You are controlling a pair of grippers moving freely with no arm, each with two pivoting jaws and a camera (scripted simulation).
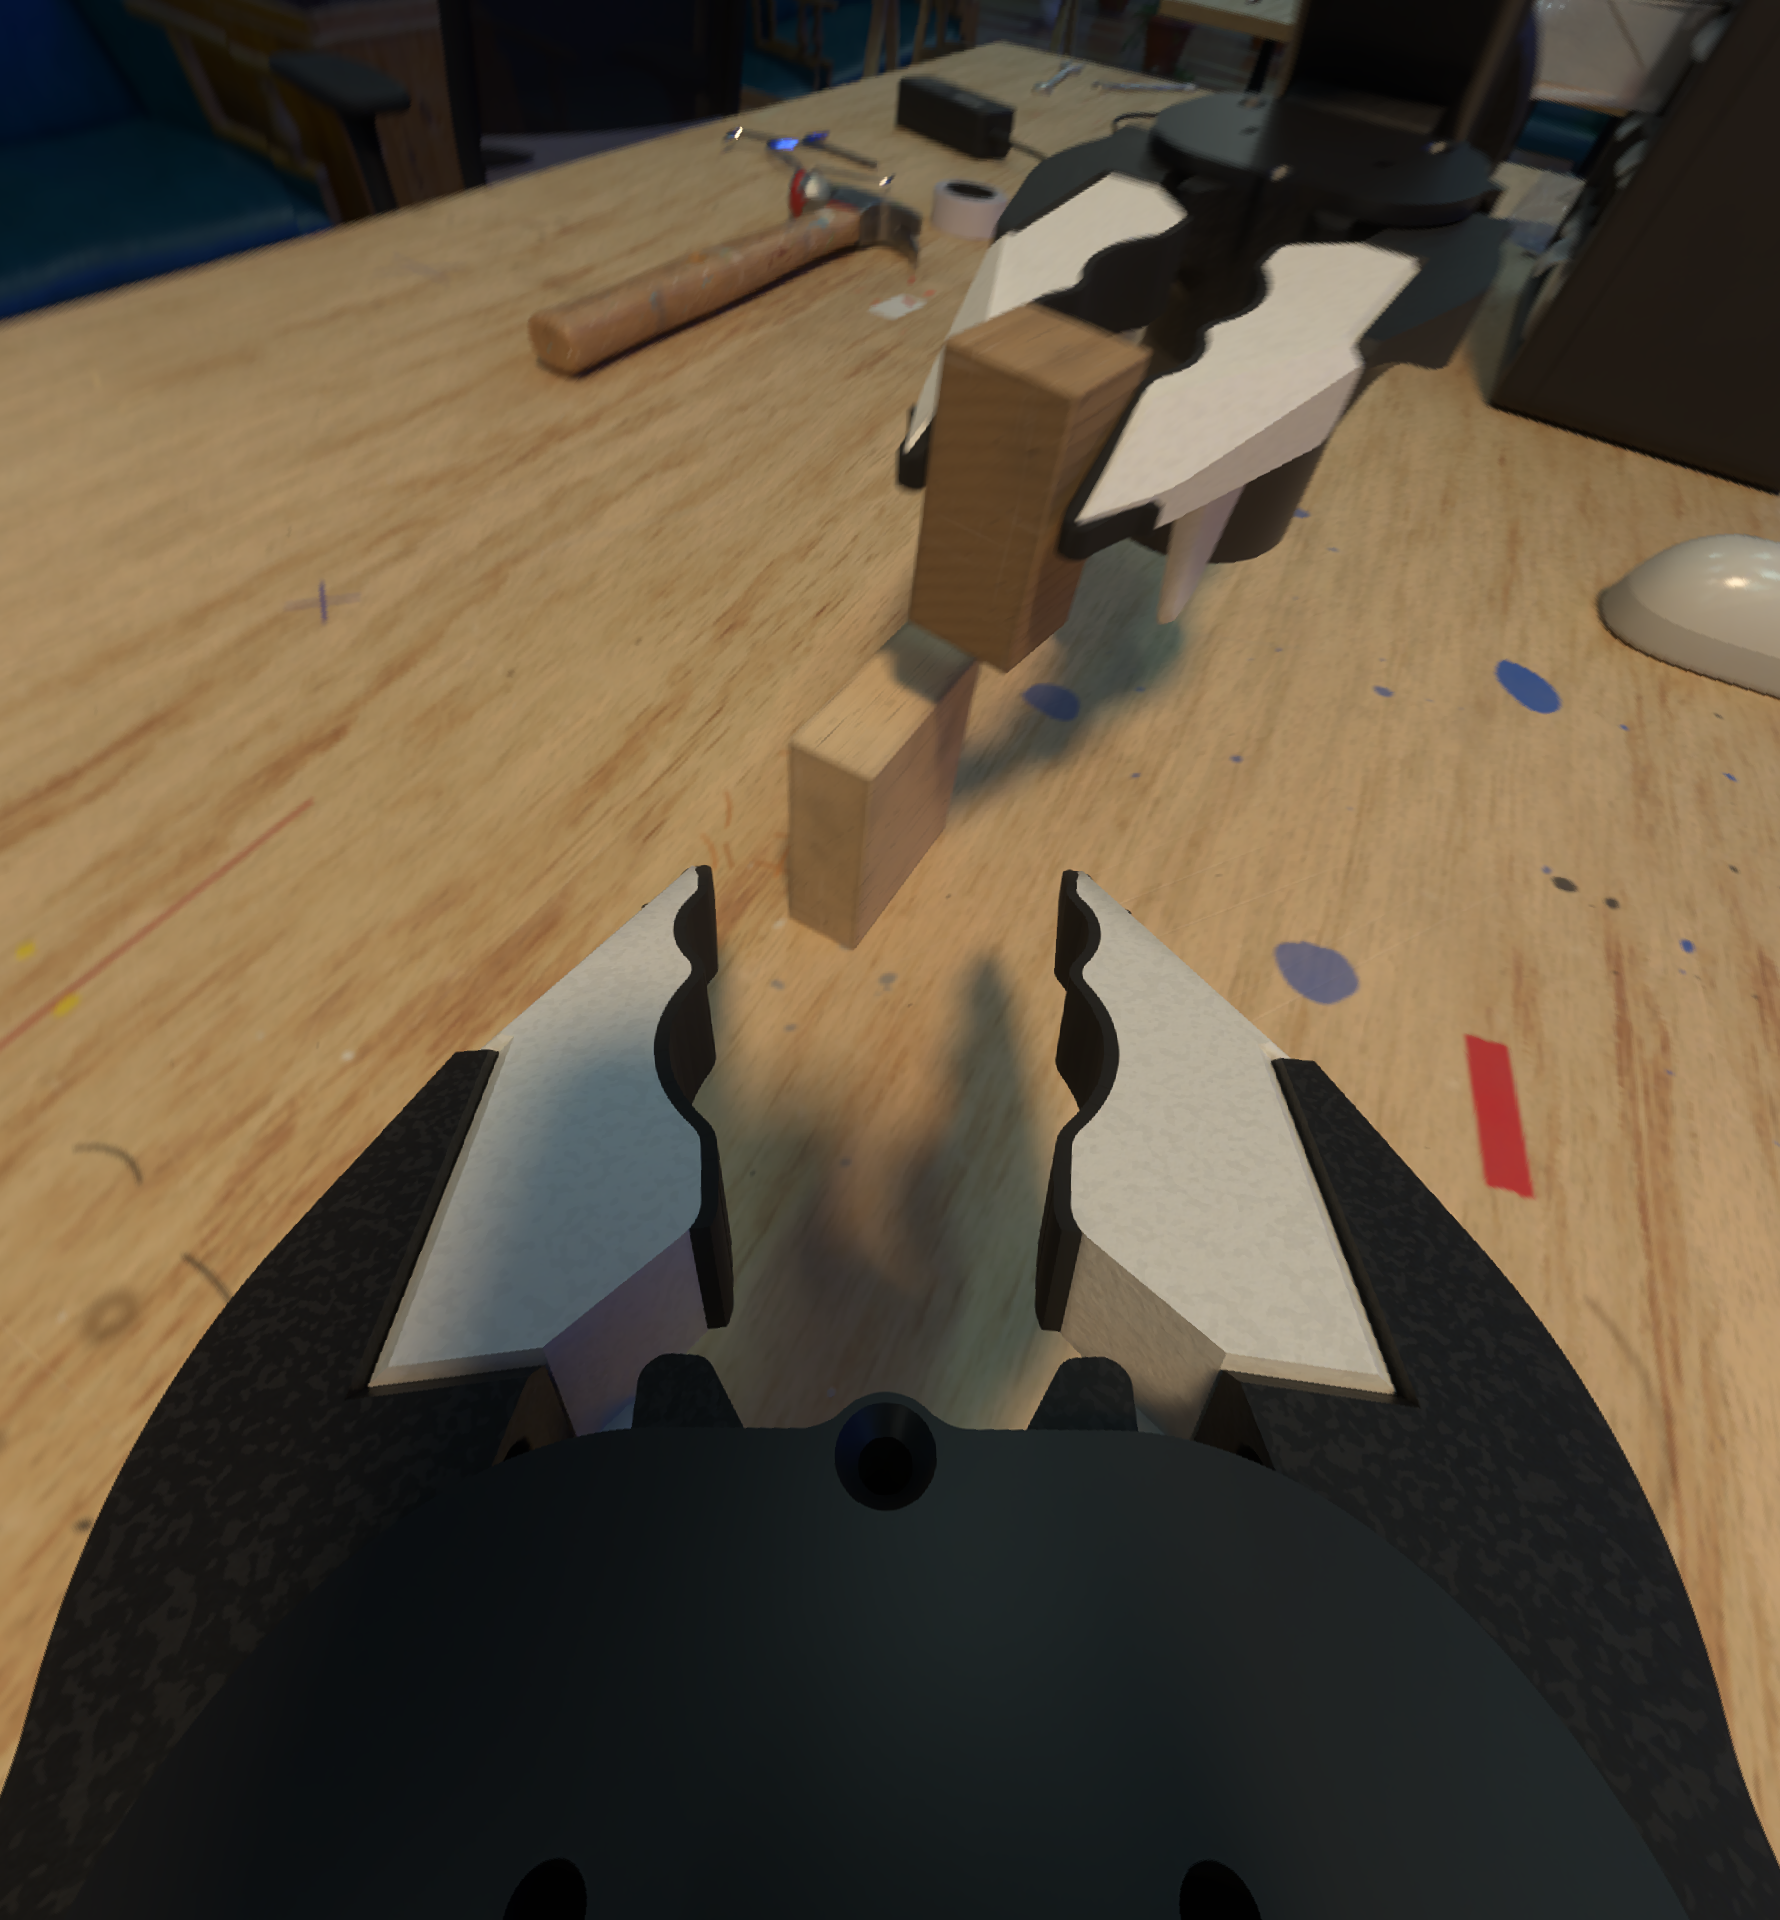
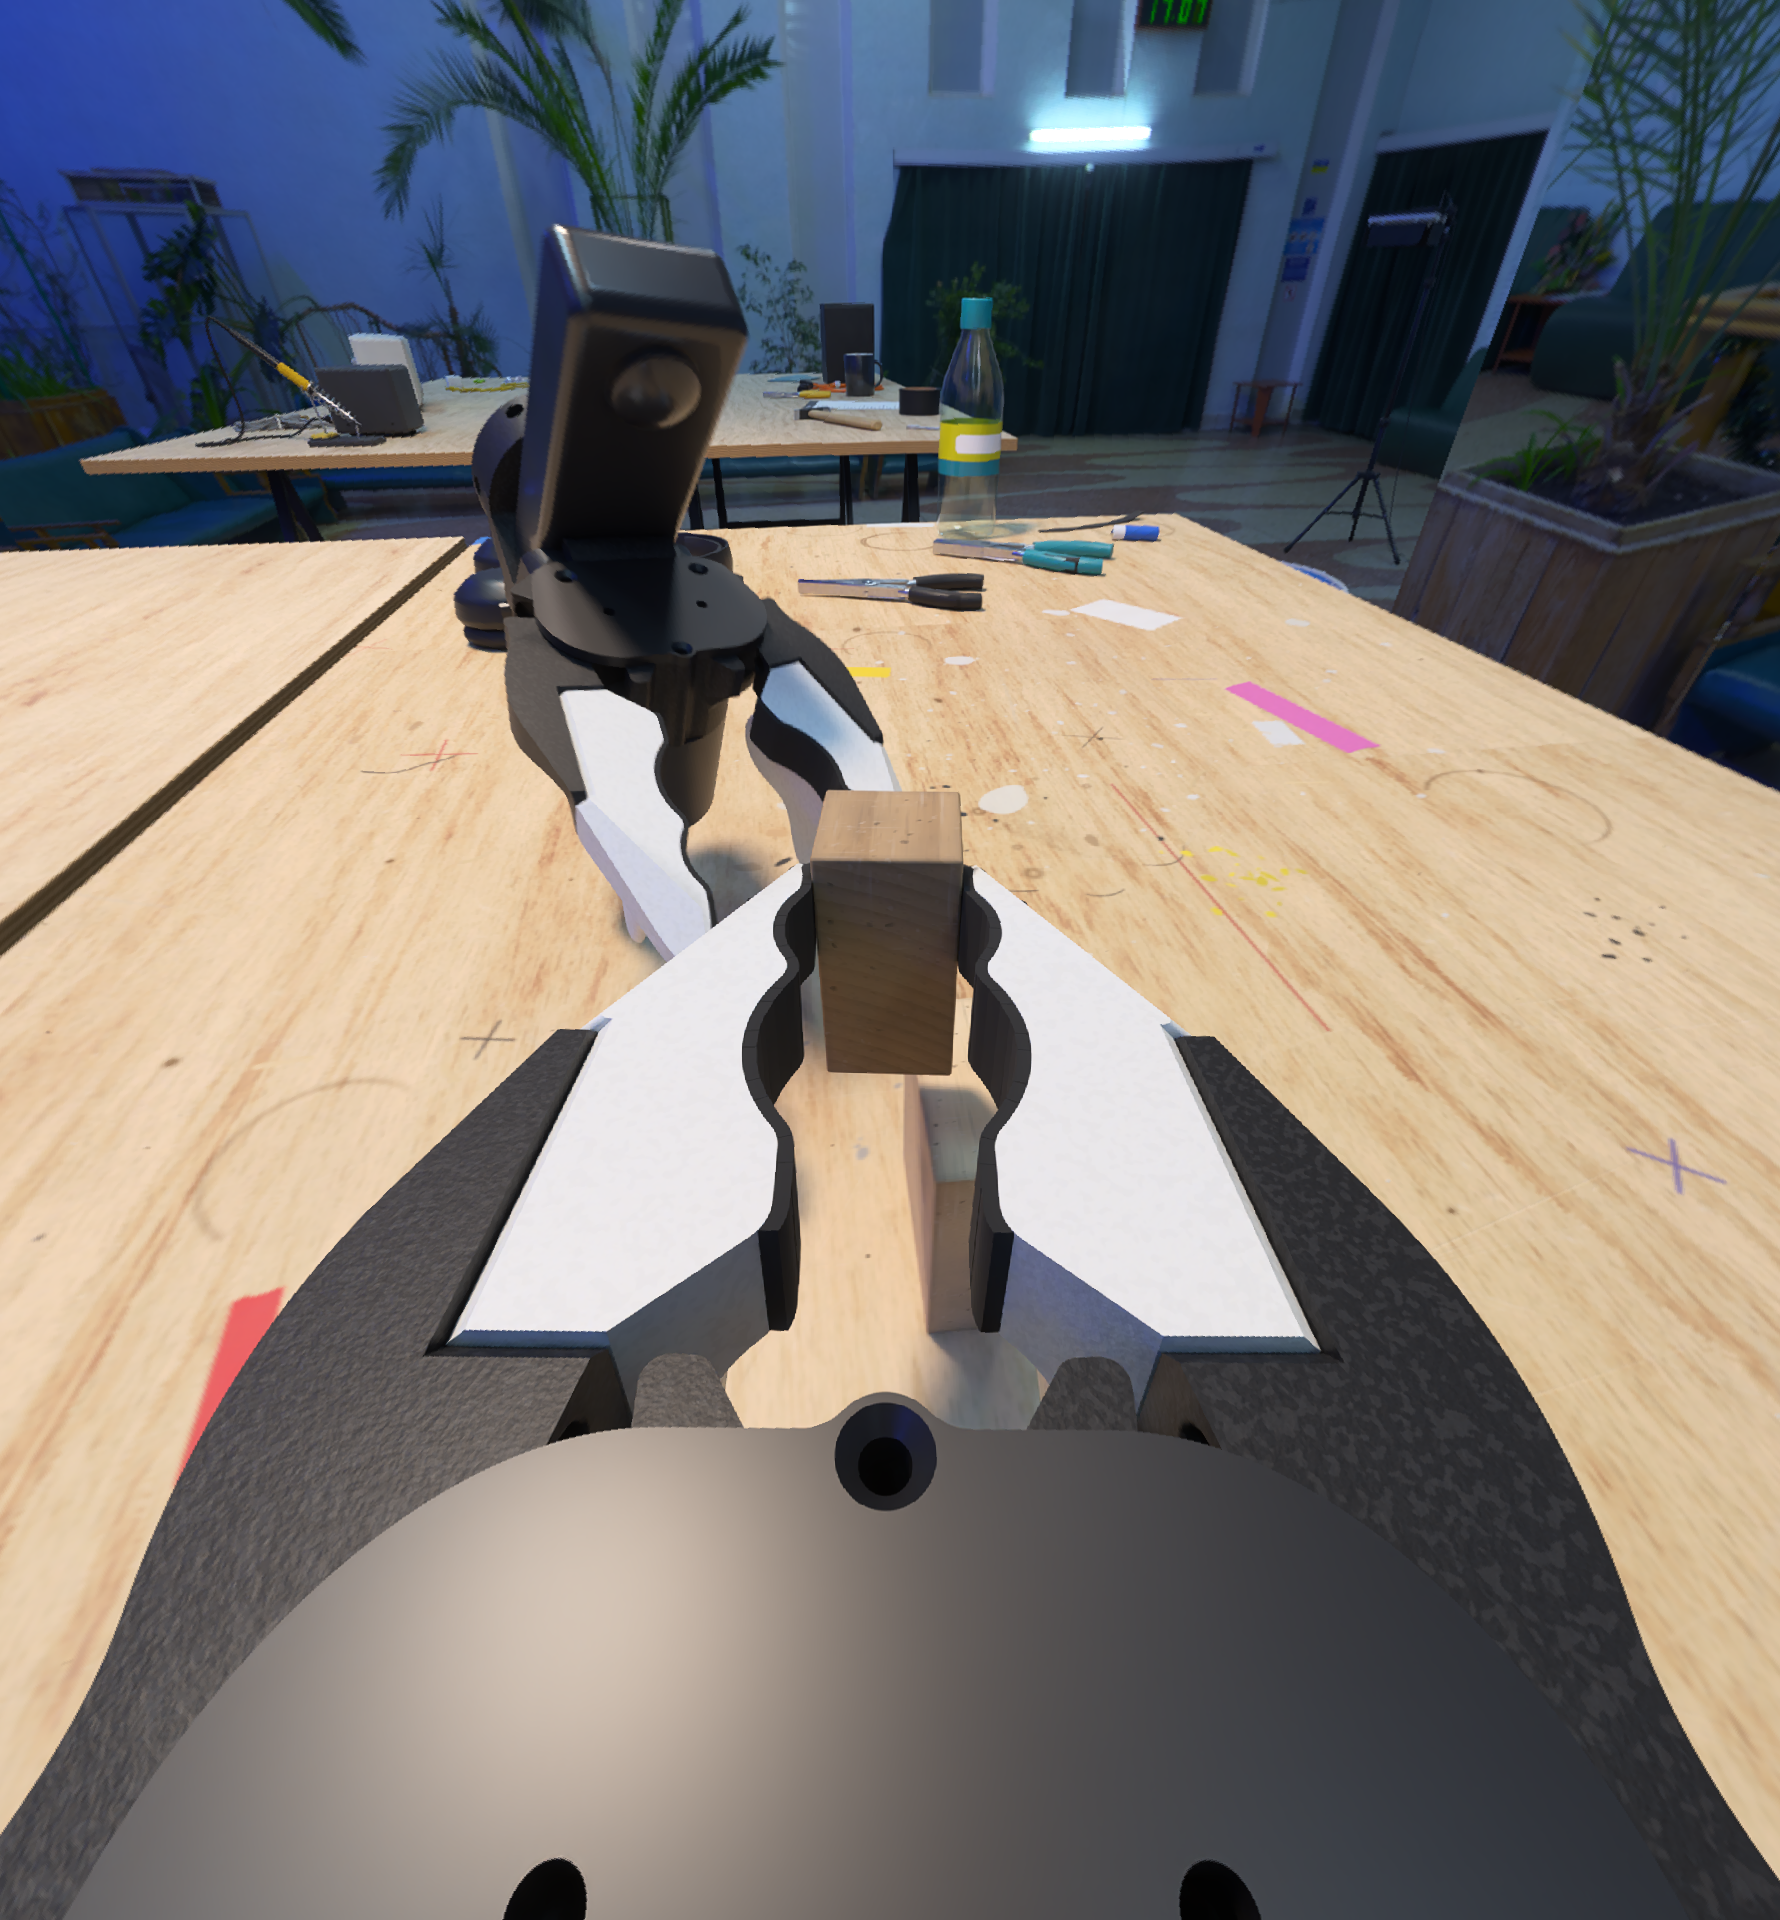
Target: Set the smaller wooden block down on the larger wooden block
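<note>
My right gripper (image 2: 886, 894) is shut on a darker wooden block (image 2: 886, 935) and holds it upright above the table. A lighter wooden block (image 2: 943, 1195) stands on the table just below it and shows between the fingers. In the left wrist view the held block (image 1: 1005, 468) hangs in the right gripper (image 1: 1011, 509) over the far end of the lighter block (image 1: 870, 800). I cannot tell whether the two blocks touch. My left gripper (image 1: 886, 894) is open and empty, low over the table just short of the lighter block. It also shows in the right wrist view (image 2: 751, 883).
A hammer (image 1: 720, 275), a tape roll (image 1: 966, 206) and a black box (image 1: 953, 114) lie beyond the blocks. A white mouse (image 1: 1738, 613) and a dark case (image 1: 1696, 260) are at the right. A bottle (image 2: 969, 416) and pliers (image 2: 896, 592) sit farther off.
</note>
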